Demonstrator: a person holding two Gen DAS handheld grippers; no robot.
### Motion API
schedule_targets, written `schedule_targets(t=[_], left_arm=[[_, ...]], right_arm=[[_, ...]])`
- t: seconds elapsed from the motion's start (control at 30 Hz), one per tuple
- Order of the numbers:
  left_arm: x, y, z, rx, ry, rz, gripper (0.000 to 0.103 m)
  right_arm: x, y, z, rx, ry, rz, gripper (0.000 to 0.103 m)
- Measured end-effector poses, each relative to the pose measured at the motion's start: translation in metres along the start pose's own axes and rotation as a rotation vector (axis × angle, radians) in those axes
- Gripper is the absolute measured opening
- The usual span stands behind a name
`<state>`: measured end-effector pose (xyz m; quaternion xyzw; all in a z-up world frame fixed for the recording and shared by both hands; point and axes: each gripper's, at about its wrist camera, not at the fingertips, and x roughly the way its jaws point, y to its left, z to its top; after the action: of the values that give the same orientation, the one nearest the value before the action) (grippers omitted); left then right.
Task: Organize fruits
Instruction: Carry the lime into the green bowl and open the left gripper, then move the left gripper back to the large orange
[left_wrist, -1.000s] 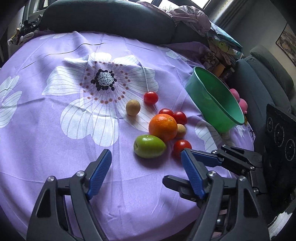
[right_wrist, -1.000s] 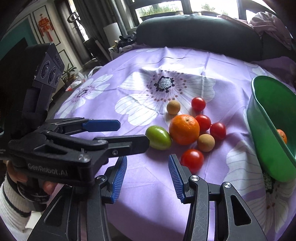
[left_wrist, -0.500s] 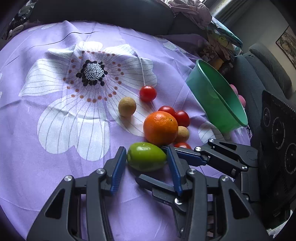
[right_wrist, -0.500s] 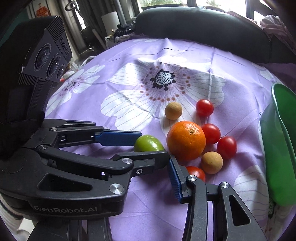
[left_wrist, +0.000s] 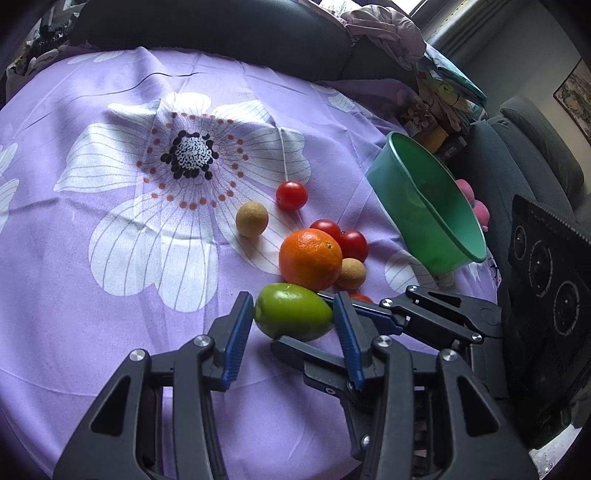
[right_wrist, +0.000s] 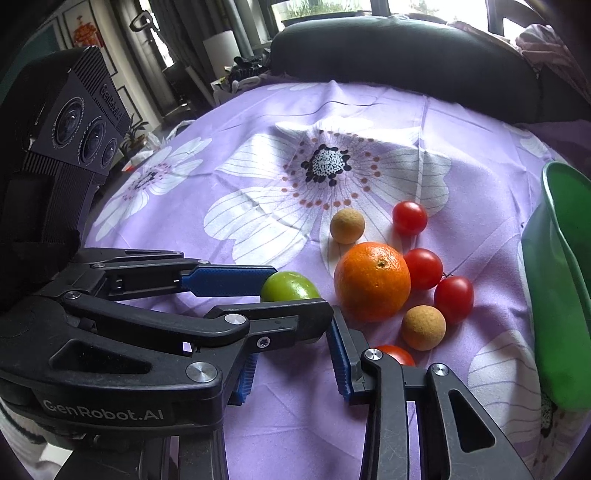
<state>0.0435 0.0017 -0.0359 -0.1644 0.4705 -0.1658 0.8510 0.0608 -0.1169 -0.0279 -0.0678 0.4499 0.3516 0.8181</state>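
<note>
From the left wrist camera, the left gripper (left_wrist: 293, 325) reaches over the purple flowered cloth (left_wrist: 110, 258) on the tabletop, and the green fruit (left_wrist: 293, 317) sits right between its two blue pads; the pads stand at the fruit's two ends, touching it or nearly so, the fruit resting on the cloth. Just beyond the green fruit lies the orange (left_wrist: 310, 258), with two red tomatoes (left_wrist: 352, 243) tucked behind it and a tan ball-shaped fruit (left_wrist: 351, 273) at its right. Another tan fruit (left_wrist: 252, 218) and a single tomato (left_wrist: 291, 195) lie farther out on the white flower print. The green bowl (left_wrist: 424, 206) stands tilted at the cloth's right edge. The right gripper (left_wrist: 369, 314) comes in from the right, its blue-tipped finger crossing behind the left gripper's right finger, and a partly hidden tomato (left_wrist: 360, 297) shows just above it. From the right wrist camera, the right gripper (right_wrist: 291, 363) is open fairly wide and holds nothing; the left gripper (right_wrist: 280, 291) crosses in front from the left, with the green fruit (right_wrist: 290, 286) between its fingers. The orange (right_wrist: 371, 280) lies just right of that fruit, and a tomato (right_wrist: 393, 354) peeks out beside the right gripper's right finger.
</note>
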Motion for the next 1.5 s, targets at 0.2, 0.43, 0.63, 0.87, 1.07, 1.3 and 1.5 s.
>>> schedule_targets(t=[0.2, 0.43, 0.63, 0.87, 1.07, 1.3, 1.5], left_arm=[[-0.019, -0.030, 0.012, 0.063, -0.059, 0.003, 0.045], [-0.019, -0.077, 0.037, 0.172, -0.099, -0.028, 0.045], [-0.002, -0.120, 0.061, 0.263, -0.103, -0.065, 0.045], [0.038, -0.148, 0.085, 0.294, -0.050, -0.138, 0.045], [0.073, -0.161, 0.094, 0.289, 0.017, -0.161, 0.045], [0.093, -0.163, 0.091, 0.272, 0.061, -0.124, 0.050], [0.081, -0.161, 0.086, 0.282, 0.032, -0.079, 0.074]], right_arm=[[-0.031, -0.001, 0.004, 0.002, -0.088, -0.005, 0.037], [-0.076, -0.021, 0.009, 0.035, -0.200, -0.057, 0.037], [-0.108, -0.052, 0.010, 0.086, -0.274, -0.119, 0.037], [-0.125, -0.092, 0.010, 0.151, -0.286, -0.196, 0.037], [-0.120, -0.129, 0.009, 0.218, -0.251, -0.219, 0.037], [-0.109, -0.149, -0.002, 0.291, -0.201, -0.205, 0.037], [-0.115, -0.144, -0.007, 0.292, -0.201, -0.224, 0.037]])
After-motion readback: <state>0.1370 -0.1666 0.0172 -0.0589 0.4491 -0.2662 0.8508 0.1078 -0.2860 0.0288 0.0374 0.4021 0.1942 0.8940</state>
